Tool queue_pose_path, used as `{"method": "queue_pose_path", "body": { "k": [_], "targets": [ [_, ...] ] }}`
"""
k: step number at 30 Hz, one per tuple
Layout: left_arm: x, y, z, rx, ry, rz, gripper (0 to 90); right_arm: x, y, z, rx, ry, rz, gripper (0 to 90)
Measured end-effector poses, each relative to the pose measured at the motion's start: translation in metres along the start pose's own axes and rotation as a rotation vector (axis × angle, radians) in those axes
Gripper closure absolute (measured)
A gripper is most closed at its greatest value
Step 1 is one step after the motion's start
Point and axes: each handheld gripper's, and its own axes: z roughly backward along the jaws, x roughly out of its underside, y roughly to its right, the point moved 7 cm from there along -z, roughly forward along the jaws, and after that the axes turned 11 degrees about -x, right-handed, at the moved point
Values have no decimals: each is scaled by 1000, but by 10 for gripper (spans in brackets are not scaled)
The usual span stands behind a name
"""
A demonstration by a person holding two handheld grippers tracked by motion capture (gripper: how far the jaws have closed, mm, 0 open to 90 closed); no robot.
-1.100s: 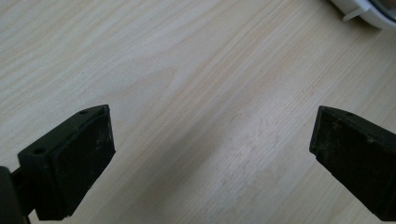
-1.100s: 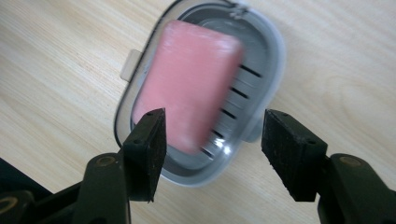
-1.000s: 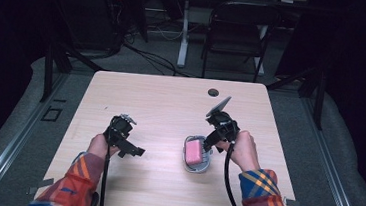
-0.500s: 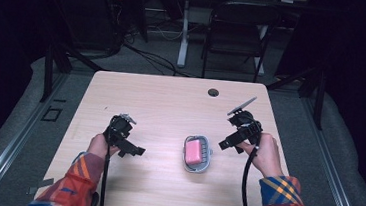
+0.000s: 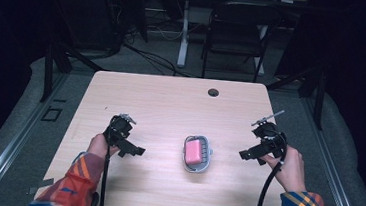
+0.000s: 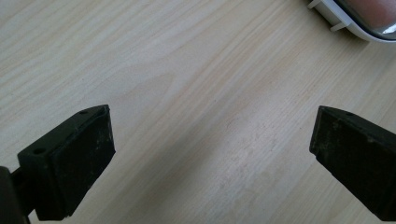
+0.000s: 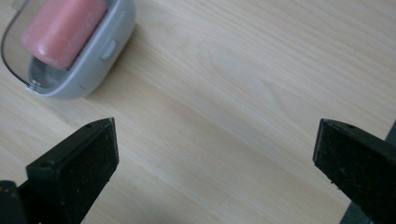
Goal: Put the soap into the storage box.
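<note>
Soap (image 5: 194, 150) lies in dish (image 5: 196, 167) mid-table (image 5: 171, 102), between both tools.

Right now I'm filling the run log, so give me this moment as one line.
left hand-held gripper: open, empty | right hand-held gripper: open, empty | pink soap: in grey dish, mid-table, between grippers, untouched

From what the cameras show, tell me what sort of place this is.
Probably a lab or studio for recording handling tasks: a bare wooden table ringed by dark curtains, floor cables behind it, and a folding chair.

Pale matt wood-grain table (image 5: 161, 101), glossy grey plastic dish (image 7: 100, 51), smooth pink soap (image 7: 60, 28), matt black claws.
</note>
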Motion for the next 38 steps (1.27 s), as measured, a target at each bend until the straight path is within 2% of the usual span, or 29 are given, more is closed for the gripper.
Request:
{"method": "queue_pose_path", "body": {
  "k": [11,24,25,26,28,30,31,33,34,35,38],
  "targets": [
    [0,-1,0,-3,-2,0,0,36,17,-6,28,-4,-29,0],
    [1,0,-1,-4,-9,0,0,67,25,-23,44,-11,-25,0],
    [1,0,-1,-4,-10,-2,0,70,25,-26,29,-5,-33,0],
    [1,0,-1,-3,-11,-1,0,78,29,-32,34,-28,-37,0],
    [1,0,-1,-4,-12,-1,0,83,32,-35,35,-48,-39,0],
    [1,1,-2,-3,-15,-3,0,84,34,-36,37,-49,-41,0],
    [1,1,-2,-7,-19,-5,0,85,38,-38,19,-41,-65,0],
    [1,1,-3,-7,-19,-5,0,86,39,-39,23,-44,-67,0],
    [1,1,-3,-7,-20,-7,0,86,39,-41,24,-29,-77,0],
    [1,1,-3,-8,-19,-7,0,86,40,-41,21,-52,-67,0],
    [1,1,-3,-8,-19,-8,0,84,37,-44,8,-61,-54,0]
  ]
}}
